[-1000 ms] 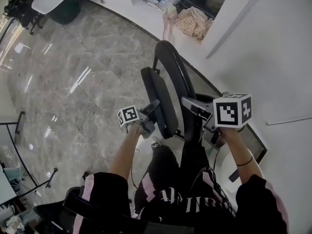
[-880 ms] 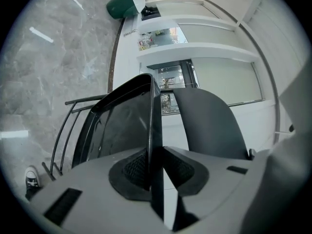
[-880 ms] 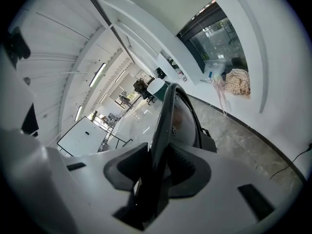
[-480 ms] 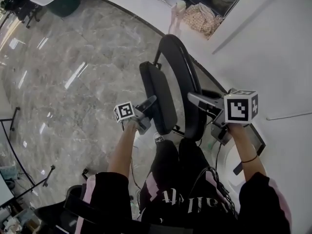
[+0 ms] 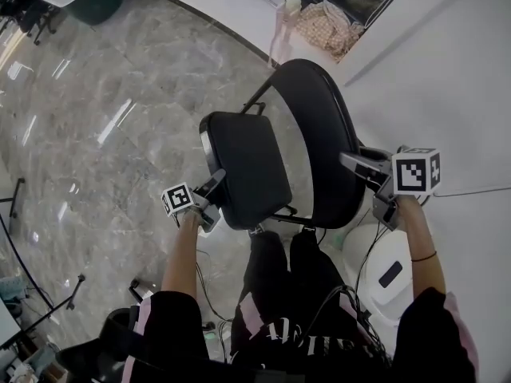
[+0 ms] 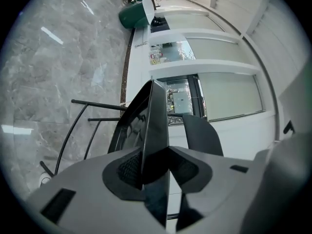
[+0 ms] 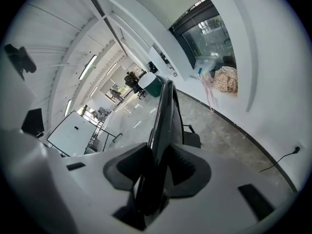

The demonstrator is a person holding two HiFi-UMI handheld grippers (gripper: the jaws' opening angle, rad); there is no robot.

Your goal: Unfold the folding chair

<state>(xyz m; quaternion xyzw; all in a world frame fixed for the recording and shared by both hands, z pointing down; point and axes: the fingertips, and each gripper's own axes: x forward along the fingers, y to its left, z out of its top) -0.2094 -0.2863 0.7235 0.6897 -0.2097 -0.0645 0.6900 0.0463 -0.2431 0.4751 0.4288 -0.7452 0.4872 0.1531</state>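
Observation:
The black folding chair stands in front of me in the head view. Its padded seat (image 5: 246, 166) lies nearly flat and its oval backrest (image 5: 319, 138) stands up behind it. My left gripper (image 5: 212, 188) has the seat's front left edge between its pads, and its jaws are opening. In the left gripper view the seat edge (image 6: 156, 116) runs straight out from that gripper (image 6: 156, 167). My right gripper (image 5: 361, 164) is shut on the backrest's right rim. That rim (image 7: 165, 113) rises from between the right gripper's pads (image 7: 158, 167).
The polished marble floor (image 5: 96, 118) spreads to the left. A white wall (image 5: 447, 70) is close on the right. A white round device (image 5: 387, 274) with a cable sits by my right leg. A checked cloth bundle (image 5: 329, 21) lies beyond the chair. A dark green tub (image 5: 100, 2) stands far left.
The seat has swung down from nearly upright to almost flat. My left gripper moved left and down with it. The right gripper shifted slightly right with the backrest.

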